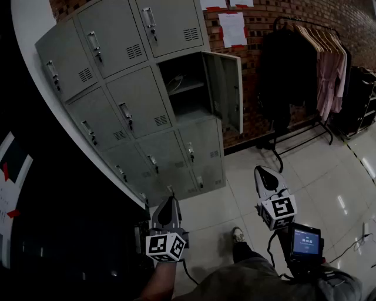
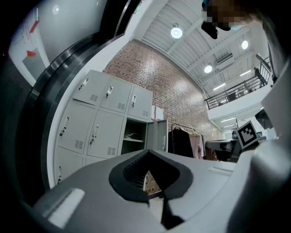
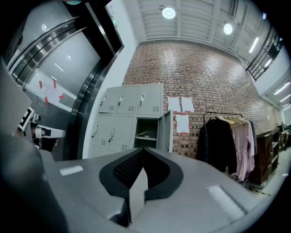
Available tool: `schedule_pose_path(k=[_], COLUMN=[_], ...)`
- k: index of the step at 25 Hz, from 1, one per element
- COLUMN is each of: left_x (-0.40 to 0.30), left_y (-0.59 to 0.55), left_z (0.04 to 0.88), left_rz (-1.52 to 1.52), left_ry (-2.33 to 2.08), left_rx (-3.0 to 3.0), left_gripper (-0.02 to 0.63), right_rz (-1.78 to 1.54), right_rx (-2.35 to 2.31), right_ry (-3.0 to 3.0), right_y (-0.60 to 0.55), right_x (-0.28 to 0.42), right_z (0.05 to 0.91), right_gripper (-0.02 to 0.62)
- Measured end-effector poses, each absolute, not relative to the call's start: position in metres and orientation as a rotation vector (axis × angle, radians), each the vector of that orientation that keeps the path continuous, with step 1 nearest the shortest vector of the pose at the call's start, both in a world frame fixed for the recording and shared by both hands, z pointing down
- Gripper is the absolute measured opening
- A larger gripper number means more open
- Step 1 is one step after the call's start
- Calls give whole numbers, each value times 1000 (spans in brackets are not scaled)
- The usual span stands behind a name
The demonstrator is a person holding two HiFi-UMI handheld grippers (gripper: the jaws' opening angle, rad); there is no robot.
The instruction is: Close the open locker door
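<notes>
**A:** Jaws on the right gripper [image 3: 132, 198] are pressed together, nothing in them. The left gripper [image 2: 161, 200] looks the same, I think.

**B:** Yep. The locker door [image 1: 230, 88] hangs open on the right side of the far lockers [image 1: 135, 106], well apart from both.

A red brick wall [image 1: 352, 17] backs a clothes rack [image 1: 294, 139] on glossy floor tiles [image 1: 329, 176] under round ceiling lights [image 3: 168, 12].

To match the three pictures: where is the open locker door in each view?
Head view: open locker door above centre, swung out right of its compartment.
Left gripper view: door just right of centre.
Right gripper view: door just right of centre.
Shared landmark: hanging clothes, right of the door in all three.
</notes>
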State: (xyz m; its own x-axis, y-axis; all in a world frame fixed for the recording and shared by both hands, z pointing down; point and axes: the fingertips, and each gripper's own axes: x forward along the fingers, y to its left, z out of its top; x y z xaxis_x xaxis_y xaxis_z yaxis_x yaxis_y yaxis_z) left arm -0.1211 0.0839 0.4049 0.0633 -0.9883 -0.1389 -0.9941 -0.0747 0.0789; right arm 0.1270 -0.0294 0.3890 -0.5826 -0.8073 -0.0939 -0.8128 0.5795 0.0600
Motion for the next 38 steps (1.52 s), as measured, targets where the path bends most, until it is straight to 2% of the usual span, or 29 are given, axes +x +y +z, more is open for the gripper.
schedule_pose_path(k=[18, 26, 31, 33, 35, 38], left_x=[-140, -144, -148, -147, -146, -143], left_y=[-182, -249, -273, -280, -285, -291], left_z=[403, 404, 404, 405, 406, 406], left_rz=[224, 205, 202, 200, 200, 199], left_ry=[2141, 2155, 2140, 2126, 2106, 2084], left_rx=[-2248, -2239, -2257, -2270, -2286, -2309], left_gripper=[-3, -3, -3, -3, -3, -3], right_rz=[129, 115, 154, 132, 82, 53], right_rx=[-1331, -1263, -1203, -1148, -1078, -992], right_ry=[2784, 2791, 2799, 2808, 2821, 2849], right_y=[-298, -368, -388, -391, -394, -402], right_x=[101, 93, 89, 86, 83, 79], right_z=[387, 381, 378, 377, 376, 376], right_gripper=[8, 22, 75, 114, 183, 227])
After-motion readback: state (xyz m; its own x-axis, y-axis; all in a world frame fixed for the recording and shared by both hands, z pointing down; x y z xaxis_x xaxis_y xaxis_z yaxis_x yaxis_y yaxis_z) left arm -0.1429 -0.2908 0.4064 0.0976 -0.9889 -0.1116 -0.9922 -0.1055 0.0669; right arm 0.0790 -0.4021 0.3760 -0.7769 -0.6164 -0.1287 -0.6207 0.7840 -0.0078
